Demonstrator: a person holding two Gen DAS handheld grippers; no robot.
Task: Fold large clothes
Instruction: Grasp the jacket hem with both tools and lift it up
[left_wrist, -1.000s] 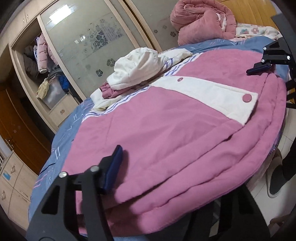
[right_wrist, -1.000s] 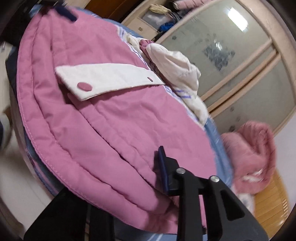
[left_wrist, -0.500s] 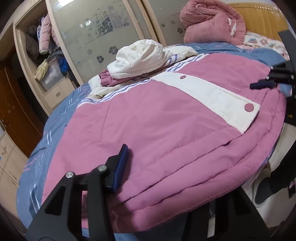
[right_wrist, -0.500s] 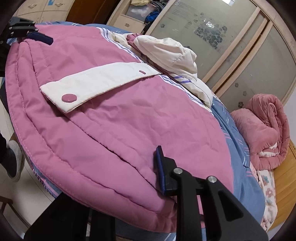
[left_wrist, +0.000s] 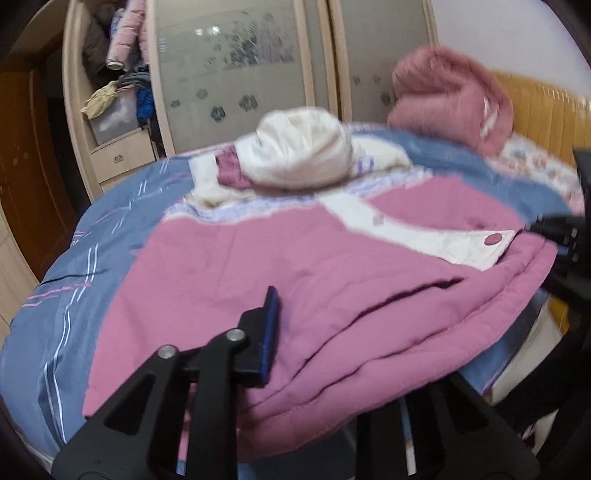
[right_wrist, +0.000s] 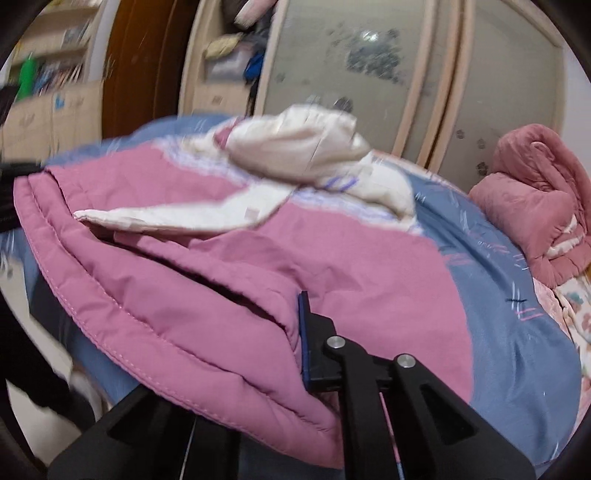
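A large pink padded jacket with a white button placket and a cream hood lies on a blue bedspread. My left gripper is shut on the jacket's near hem at the left; only its upper finger shows, the lower one is under the cloth. My right gripper is shut on the hem of the same jacket at the right, lower finger hidden. The hem is lifted off the bed. The right gripper also shows in the left wrist view.
A rolled pink quilt lies at the head of the bed by a wooden headboard. A wardrobe with frosted sliding doors and an open shelf of clothes stands behind. Floor shows below the bed edge.
Both grippers have lifted the jacket's hem and carried it up and toward the hood. The views have swung upright, and the jacket's near layers now bunch and gape.
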